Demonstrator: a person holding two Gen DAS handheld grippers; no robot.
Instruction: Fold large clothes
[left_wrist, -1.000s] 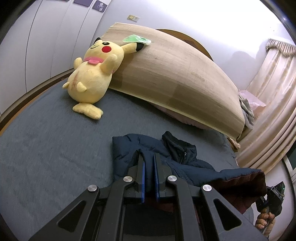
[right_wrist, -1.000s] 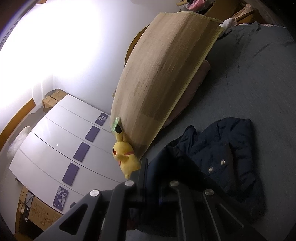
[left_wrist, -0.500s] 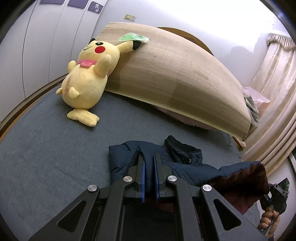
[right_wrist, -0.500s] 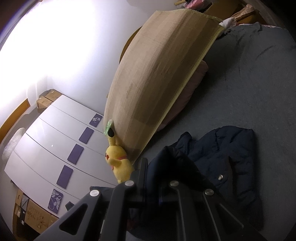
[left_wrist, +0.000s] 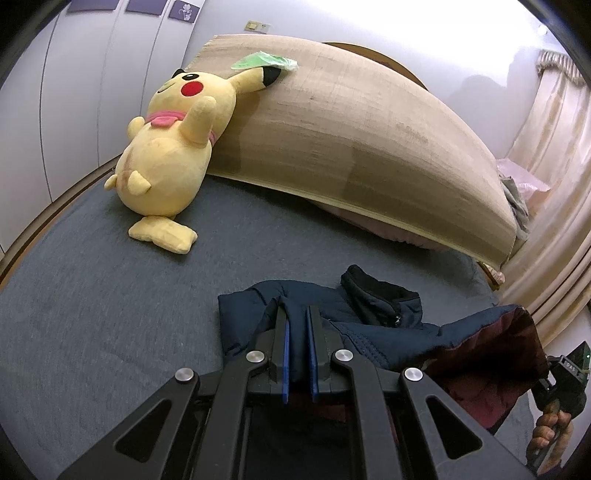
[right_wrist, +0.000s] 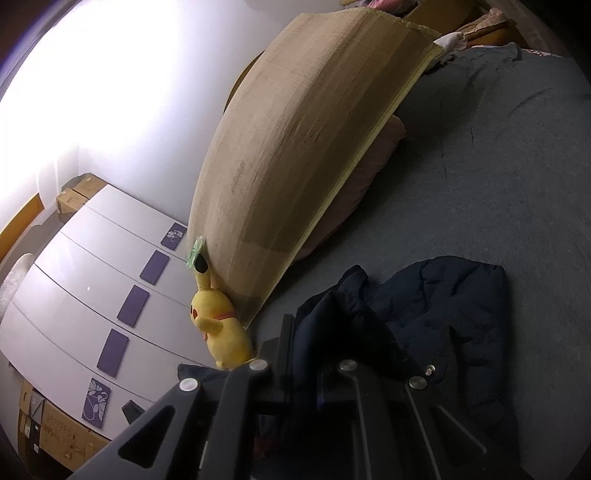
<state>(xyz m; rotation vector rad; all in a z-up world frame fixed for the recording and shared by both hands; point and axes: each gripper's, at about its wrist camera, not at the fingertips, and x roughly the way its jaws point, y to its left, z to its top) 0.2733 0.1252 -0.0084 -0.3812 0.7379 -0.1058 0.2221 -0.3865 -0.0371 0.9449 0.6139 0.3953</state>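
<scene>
Grey bed (left_wrist: 110, 317) | you're mid-fold: left gripper (left_wrist: 297, 321) and right gripper (right_wrist: 306, 332) each clenched on navy jacket (left_wrist: 369, 332) (hem lifted) | next: carry hem toward collar.

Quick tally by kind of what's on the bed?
Jackets: 1, navy jacket
Plush toys: 1, yellow plush
Mats: 1, tan mat propped at the head
Pillows: 1, pink pillow under it
Total: 4

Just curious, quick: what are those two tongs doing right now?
Left tongs: closed on the navy jacket.
Right tongs: closed on the same jacket's fabric.
</scene>
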